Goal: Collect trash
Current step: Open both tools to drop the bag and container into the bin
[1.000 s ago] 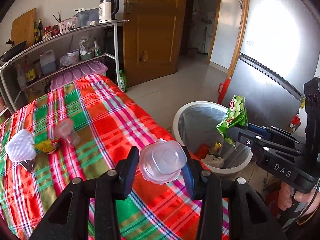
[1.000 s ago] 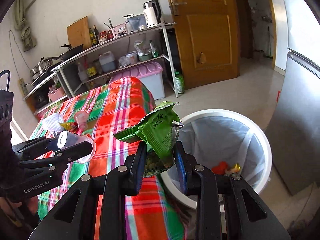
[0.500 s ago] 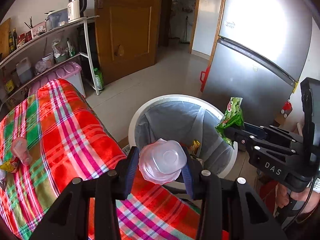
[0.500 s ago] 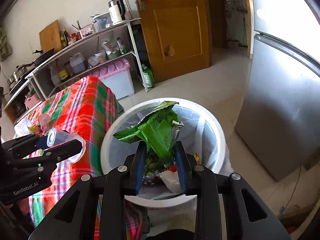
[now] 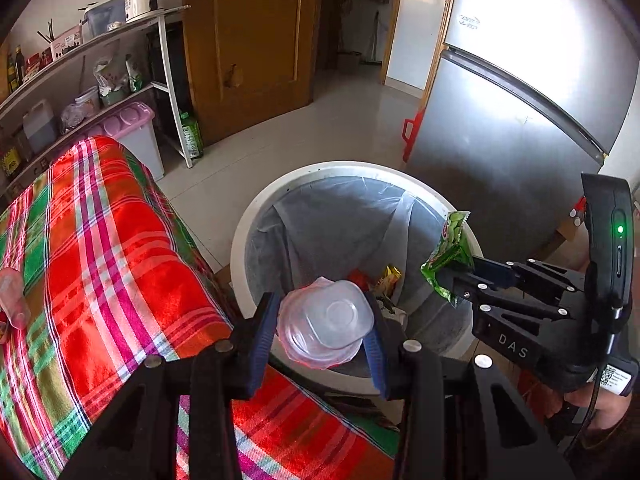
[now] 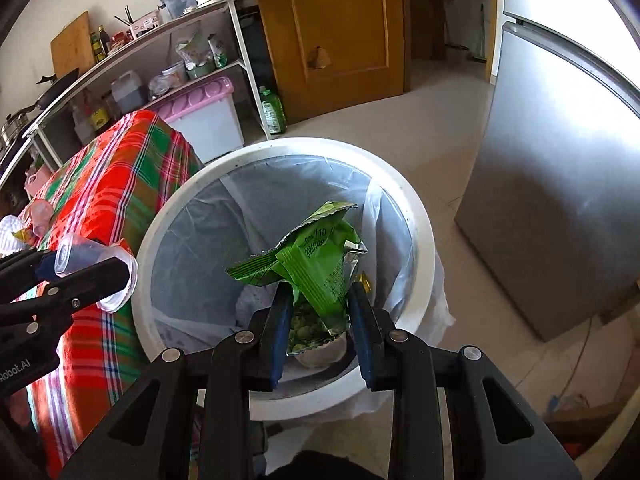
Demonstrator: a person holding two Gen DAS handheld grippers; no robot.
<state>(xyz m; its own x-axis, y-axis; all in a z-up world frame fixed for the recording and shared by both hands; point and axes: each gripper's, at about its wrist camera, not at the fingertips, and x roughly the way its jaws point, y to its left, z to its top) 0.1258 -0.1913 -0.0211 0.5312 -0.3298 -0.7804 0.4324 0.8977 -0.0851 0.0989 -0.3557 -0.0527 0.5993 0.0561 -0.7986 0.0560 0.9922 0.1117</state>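
My left gripper [image 5: 324,320] is shut on a clear plastic cup [image 5: 326,320], held over the near rim of the white trash bin [image 5: 256,216]. The cup also shows in the right wrist view [image 6: 92,264], at the bin's left rim. My right gripper [image 6: 320,312] is shut on a green snack bag [image 6: 316,264] and holds it over the bin's opening [image 6: 208,240]. The bag also shows in the left wrist view [image 5: 450,256]. The bin has a grey liner and several scraps at the bottom [image 5: 384,276].
A table with a red plaid cloth [image 5: 100,260] stands left of the bin, with a pink cup [image 5: 12,296] and wrappers [image 6: 20,232] on it. A silver fridge [image 5: 520,120] stands right of the bin. Shelves [image 5: 100,80] and a wooden door [image 5: 248,40] lie behind.
Both grippers have moved right, from above the table to over the bin, each still holding its piece of trash. The bin is now closer and more directly below.
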